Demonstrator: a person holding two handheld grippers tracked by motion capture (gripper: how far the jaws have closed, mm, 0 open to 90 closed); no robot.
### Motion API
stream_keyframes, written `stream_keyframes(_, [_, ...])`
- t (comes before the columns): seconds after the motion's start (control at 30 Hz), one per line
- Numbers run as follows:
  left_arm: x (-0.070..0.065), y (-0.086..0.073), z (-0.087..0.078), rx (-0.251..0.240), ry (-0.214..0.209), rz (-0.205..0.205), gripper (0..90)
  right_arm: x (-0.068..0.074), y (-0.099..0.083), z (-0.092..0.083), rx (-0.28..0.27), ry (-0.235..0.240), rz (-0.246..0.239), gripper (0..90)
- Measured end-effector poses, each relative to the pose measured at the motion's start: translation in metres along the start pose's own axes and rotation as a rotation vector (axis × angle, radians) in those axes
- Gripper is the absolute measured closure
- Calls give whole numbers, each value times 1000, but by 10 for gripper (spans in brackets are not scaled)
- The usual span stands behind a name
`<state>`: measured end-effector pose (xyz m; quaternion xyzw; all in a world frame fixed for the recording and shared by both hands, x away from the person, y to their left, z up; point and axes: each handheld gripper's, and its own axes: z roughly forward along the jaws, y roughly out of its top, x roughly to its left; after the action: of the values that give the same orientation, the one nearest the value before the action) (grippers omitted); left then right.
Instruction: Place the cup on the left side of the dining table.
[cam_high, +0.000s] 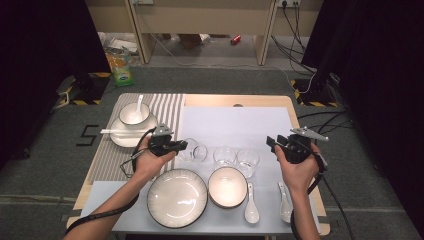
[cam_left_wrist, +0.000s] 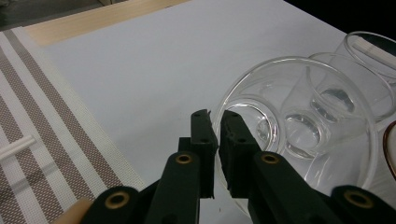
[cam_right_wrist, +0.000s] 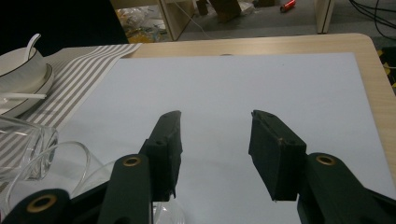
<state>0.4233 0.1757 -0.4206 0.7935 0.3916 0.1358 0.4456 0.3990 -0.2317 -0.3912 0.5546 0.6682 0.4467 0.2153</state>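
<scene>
On the striped mat (cam_high: 170, 107) at the desk's far-left corner sat a bowl (cam_high: 134, 114) on a saucer (cam_high: 123, 138), a spoon (cam_high: 139, 103) in the bowl and chopsticks (cam_high: 116, 131) across the saucer's rim. Just right of it, near the left edge of the white sheet (cam_high: 235, 125), the left claw (cam_high: 184, 145) was clenched on the rim of a glass (cam_high: 196, 150) – in the left gripper view the jaws pinched the glass wall (cam_left_wrist: 299, 126) between them, one pad inside and one outside, and the glass hung tilted. So the step in hand looked like carrying that glass toward the place setting on the mat. The next move would call for keeping the thin rim squeezed evenly, swinging left over the mat and setting the base down flat beside the saucer before letting go; a slip on smooth glass seemed the main risk.

Two more glasses (cam_high: 224, 156) (cam_high: 248, 161) stood in a row to its right. Along the near edge lay a large plate (cam_high: 177, 197), a small bowl (cam_high: 227, 187) and two spoons (cam_high: 251, 204) (cam_high: 285, 202). Toward the right edge the right claw (cam_high: 273, 142) hovered – jaws wide apart in the right gripper view (cam_right_wrist: 215, 154), holding and touching nothing, with bare sheet between them
</scene>
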Motion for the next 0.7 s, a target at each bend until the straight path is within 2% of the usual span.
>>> stream_keyframes(0.7, [4, 3, -8, -11, 12, 4, 840, 1, 0, 1, 1, 1, -4, 536])
